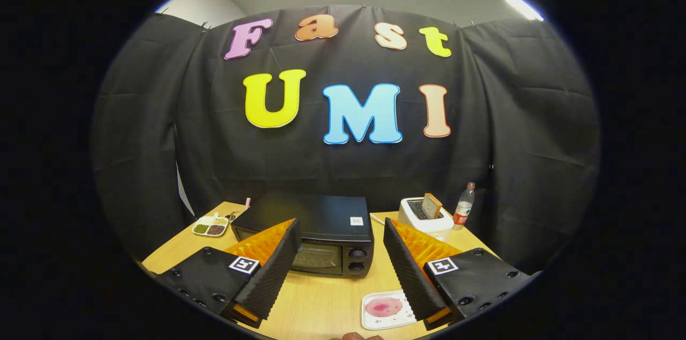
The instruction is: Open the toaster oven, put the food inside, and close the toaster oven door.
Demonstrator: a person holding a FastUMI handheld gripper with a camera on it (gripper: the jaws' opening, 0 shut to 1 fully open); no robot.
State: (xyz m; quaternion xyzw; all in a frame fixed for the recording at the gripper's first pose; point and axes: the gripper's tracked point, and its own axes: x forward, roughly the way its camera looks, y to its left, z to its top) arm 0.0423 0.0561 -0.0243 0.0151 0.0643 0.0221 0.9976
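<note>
A black toaster oven (316, 233) stands on the wooden table (332, 297), its glass door shut and two knobs on its right side. It sits beyond my fingers, partly behind the left one. A white square plate (387, 310) with a pink slice of food (383, 307) lies on the table close by, just inside my right finger. My gripper (342, 230) is open, held above the table, with nothing between its fingers.
A white toaster (424, 217) with a slice of bread (431, 205) in its slot stands right of the oven, a plastic bottle (464, 206) next to it. A small divided dish (210, 226) of beans lies at the far left of the table.
</note>
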